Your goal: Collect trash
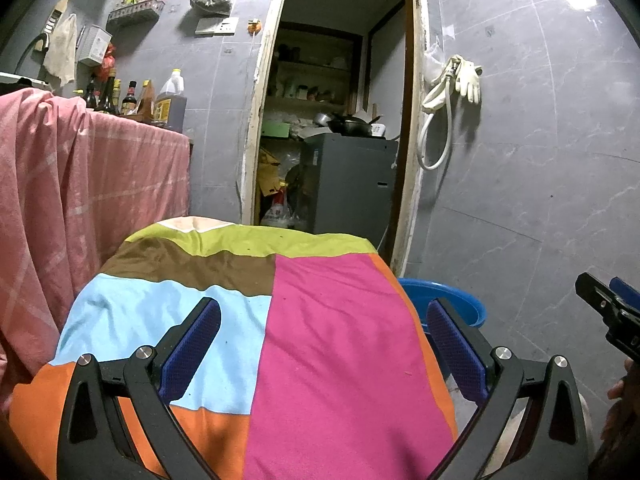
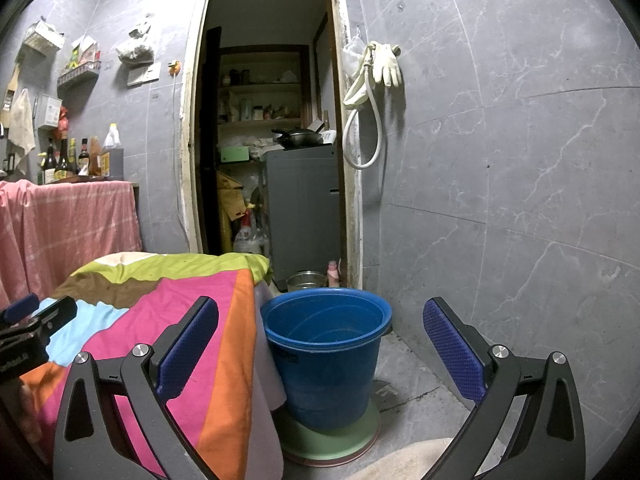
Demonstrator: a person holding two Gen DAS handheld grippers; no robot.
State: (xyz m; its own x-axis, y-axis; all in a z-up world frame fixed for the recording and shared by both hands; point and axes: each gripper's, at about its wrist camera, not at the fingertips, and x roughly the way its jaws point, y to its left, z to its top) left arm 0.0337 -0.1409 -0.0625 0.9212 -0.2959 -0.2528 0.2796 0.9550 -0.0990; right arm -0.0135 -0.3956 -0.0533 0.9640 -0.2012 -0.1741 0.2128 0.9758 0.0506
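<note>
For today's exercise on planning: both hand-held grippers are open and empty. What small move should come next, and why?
Probably sweep the view to find trash. Both the left hand-held gripper and the right hand-held gripper hold nothing, the patchwork cloth shows no clear litter, and the blue bucket looks empty.

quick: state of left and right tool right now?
Left tool: open, holding nothing, over the patchwork cloth.
Right tool: open, holding nothing.

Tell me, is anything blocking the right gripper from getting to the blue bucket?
Nothing visible does. The right gripper is open and empty, and the round blue plastic bucket stands on the floor straight ahead of it. The colourful patchwork cloth hangs beside the bucket on the left, not in front.
</note>
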